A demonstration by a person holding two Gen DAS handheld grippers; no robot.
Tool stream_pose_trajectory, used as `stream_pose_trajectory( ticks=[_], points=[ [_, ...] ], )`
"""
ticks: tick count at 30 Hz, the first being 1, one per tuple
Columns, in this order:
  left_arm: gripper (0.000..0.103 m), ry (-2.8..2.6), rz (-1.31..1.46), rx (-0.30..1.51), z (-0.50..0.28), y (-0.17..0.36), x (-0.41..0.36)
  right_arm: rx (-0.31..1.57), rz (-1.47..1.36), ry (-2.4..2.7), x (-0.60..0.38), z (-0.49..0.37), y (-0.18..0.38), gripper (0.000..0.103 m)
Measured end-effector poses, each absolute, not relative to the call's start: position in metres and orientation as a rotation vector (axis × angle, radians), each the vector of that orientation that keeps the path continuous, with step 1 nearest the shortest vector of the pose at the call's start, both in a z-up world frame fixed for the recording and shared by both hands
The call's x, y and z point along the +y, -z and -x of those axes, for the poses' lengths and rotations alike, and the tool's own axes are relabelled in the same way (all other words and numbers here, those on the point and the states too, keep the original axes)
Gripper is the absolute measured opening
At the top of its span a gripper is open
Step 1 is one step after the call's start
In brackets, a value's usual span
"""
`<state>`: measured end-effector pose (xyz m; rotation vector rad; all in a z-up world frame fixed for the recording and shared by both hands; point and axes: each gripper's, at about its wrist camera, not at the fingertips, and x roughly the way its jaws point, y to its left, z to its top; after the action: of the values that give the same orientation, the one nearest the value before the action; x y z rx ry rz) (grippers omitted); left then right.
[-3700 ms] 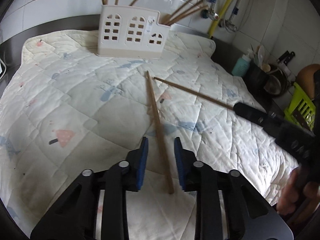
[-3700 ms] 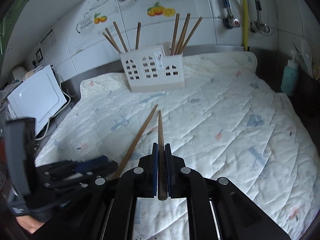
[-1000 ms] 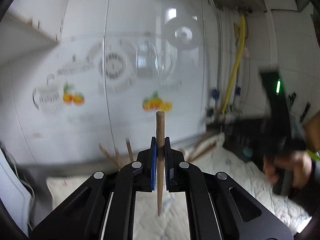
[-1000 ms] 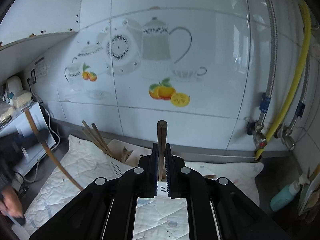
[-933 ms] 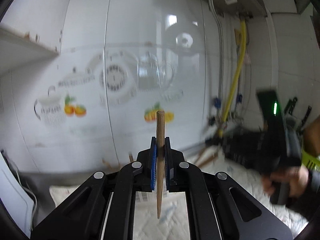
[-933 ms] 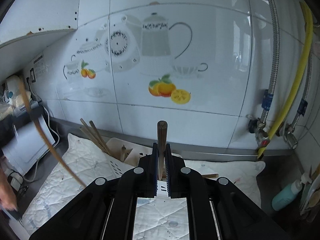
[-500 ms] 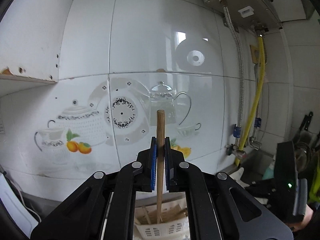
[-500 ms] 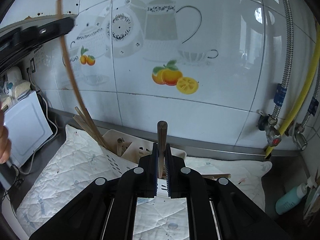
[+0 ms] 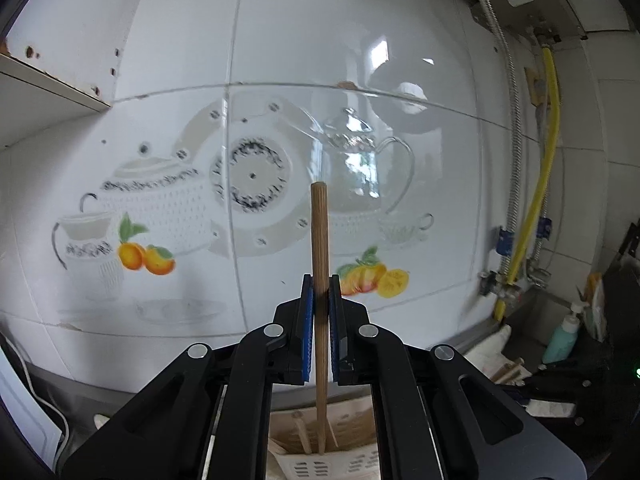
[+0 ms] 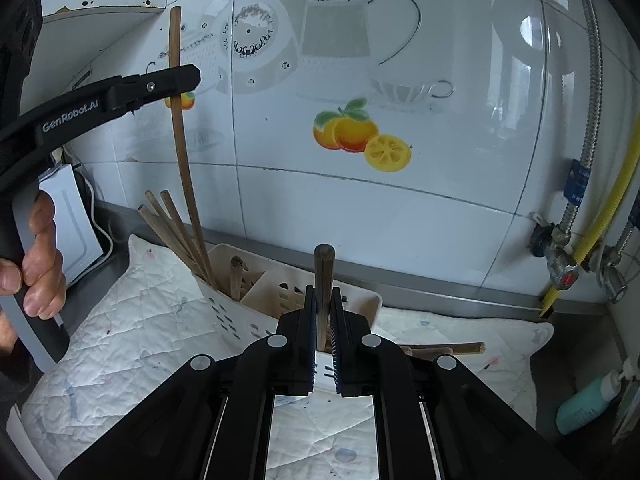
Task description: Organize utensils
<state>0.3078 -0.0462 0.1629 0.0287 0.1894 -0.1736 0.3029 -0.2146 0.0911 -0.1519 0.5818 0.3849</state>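
Both grippers are clamped shut on a chopstick each. Left gripper holds its chopstick upright, lower tip inside the white holder. Right gripper pinches a darker chopstick upright, just above the holder.

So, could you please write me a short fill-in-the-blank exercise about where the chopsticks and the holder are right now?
1. Each gripper is shut on one ____.
2. The left gripper holds its chopstick with the lower end inside the white ____, at its left end.
3. In the right gripper the dark chopstick stands nearly ____.
4. The holder rests on a quilted ____.

Missing words: chopstick; holder; upright; cloth
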Motion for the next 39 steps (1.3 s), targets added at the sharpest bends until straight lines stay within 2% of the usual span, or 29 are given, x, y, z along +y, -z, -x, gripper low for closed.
stream_pose_trajectory(
  ticks=[20, 23, 25, 28, 30, 35, 39],
  points=[
    [0.005, 0.202, -0.011, 0.258, -0.322, -0.139, -0.045, 0.580, 0.153, -0.388, -0.216, -0.301, -0.085, 0.007],
    [0.009, 0.193, -0.017, 0.256, -0.317, -0.140, -0.044, 0.569, 0.150, -0.384, -0.219, -0.295, -0.091, 0.011],
    [0.009, 0.201, -0.012, 0.258, -0.312, -0.142, -0.044, 0.560, 0.150, -0.377, -0.221, -0.290, -0.095, 0.018],
    [0.017, 0.200, -0.004, 0.260, -0.299, -0.146, -0.041, 0.551, 0.146, -0.373, -0.223, -0.282, -0.100, 0.020],
    [0.035, 0.190, -0.001, 0.255, -0.290, -0.148, -0.040, 0.543, 0.141, -0.371, -0.226, -0.273, -0.103, 0.024],
    [0.053, 0.181, 0.004, 0.253, -0.254, -0.148, -0.034, 0.526, 0.121, -0.374, -0.230, -0.246, -0.109, 0.032],
    [0.058, 0.164, 0.004, 0.278, -0.225, -0.137, -0.030, 0.522, 0.099, -0.376, -0.232, -0.221, -0.108, 0.038]
  ],
)
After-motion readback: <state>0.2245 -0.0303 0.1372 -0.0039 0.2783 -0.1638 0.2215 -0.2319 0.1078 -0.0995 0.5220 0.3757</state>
